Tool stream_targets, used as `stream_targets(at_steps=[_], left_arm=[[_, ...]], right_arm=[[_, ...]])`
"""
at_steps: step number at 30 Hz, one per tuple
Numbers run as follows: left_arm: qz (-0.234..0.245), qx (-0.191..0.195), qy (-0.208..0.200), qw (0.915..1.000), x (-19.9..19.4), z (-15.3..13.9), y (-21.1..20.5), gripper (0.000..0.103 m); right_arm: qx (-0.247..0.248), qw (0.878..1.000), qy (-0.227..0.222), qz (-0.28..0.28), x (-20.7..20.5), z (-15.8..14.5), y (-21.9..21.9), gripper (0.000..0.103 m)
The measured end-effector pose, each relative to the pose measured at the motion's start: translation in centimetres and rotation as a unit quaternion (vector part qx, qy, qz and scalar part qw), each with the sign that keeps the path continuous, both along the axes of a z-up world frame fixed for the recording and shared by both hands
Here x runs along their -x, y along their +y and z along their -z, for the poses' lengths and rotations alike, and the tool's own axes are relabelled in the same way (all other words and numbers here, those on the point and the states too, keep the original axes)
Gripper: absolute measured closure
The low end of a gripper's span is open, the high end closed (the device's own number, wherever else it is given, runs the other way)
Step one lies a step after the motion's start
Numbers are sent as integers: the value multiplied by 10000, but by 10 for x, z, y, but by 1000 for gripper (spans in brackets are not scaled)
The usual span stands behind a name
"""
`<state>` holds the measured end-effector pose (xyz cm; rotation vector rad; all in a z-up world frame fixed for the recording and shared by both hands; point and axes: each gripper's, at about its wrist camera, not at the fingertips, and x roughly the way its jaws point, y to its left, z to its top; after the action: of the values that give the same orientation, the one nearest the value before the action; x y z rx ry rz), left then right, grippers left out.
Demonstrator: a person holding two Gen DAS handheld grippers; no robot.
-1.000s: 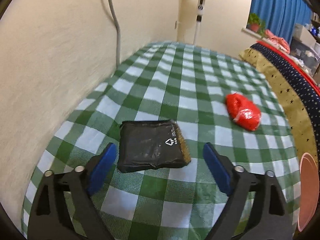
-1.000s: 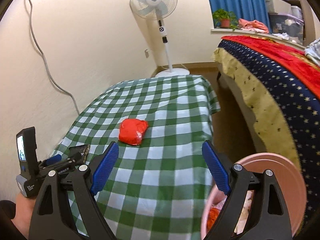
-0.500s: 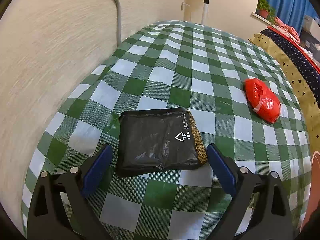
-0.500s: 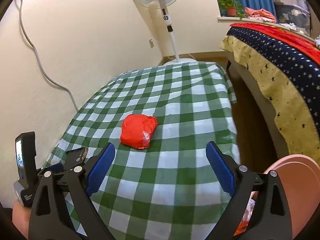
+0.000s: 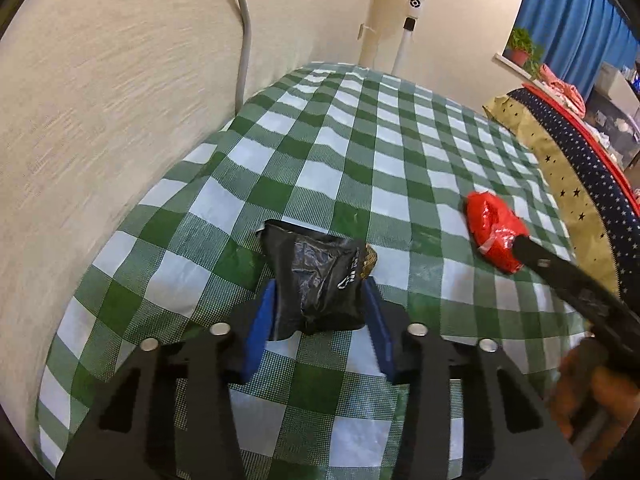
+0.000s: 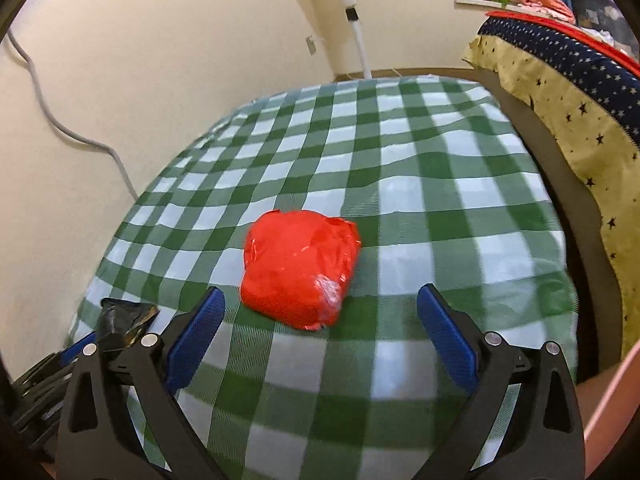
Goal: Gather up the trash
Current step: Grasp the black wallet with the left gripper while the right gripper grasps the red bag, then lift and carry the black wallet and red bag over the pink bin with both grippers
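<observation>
My left gripper (image 5: 320, 308) is shut on a black plastic wrapper (image 5: 320, 272), squeezed and crumpled between the blue pads, its far end lifted off the green checked tablecloth (image 5: 360, 152). The wrapper also shows at the lower left of the right wrist view (image 6: 120, 320). A red crumpled plastic bag (image 6: 300, 268) lies on the cloth just ahead of my right gripper (image 6: 320, 320), which is open and empty, its pads wider than the bag. The red bag also shows in the left wrist view (image 5: 494, 232), partly behind the right gripper's finger.
A cream wall with a grey cable (image 5: 244, 32) runs along the table's left side. A standing fan (image 6: 348, 8) is beyond the far end. A bed with a starred cover (image 6: 560, 80) is to the right. A pink bin rim (image 6: 616, 392) shows at lower right.
My left gripper closed on the black wrapper and crumpled it. My right gripper moved forward and down toward the red bag, still open.
</observation>
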<state>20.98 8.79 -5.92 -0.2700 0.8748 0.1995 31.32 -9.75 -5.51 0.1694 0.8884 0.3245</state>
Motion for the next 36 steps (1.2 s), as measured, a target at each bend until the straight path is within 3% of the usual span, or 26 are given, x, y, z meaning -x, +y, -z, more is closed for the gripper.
stream_targets(at_steps=[5, 6, 9, 16, 22, 32, 36], left_arm=[[32, 19, 2, 10000, 2, -1, 1, 65], [35, 21, 1, 10000, 2, -1, 2, 64], [11, 14, 42, 10000, 1, 0, 2, 50], [-55, -135, 159, 9998, -3, 5, 1, 33], [-66, -320, 361, 9988, -13, 15, -2, 23], [0, -483, 436, 9979, -16, 22, -8, 21], [-52, -413, 324, 9986, -15, 17, -5, 38]], right_arm=[[164, 9998, 16, -86, -9, 2, 15, 9], [201, 9997, 48, -97, -10, 3, 16, 13], [253, 9995, 141, -129, -10, 7, 18, 43], [239, 9996, 15, -170, -6, 1, 15, 48], [242, 9995, -95, -197, 4, -12, 11, 48], [350, 9988, -191, -279, 34, -35, -4, 48], [393, 9986, -251, -263, 52, -49, -17, 48]])
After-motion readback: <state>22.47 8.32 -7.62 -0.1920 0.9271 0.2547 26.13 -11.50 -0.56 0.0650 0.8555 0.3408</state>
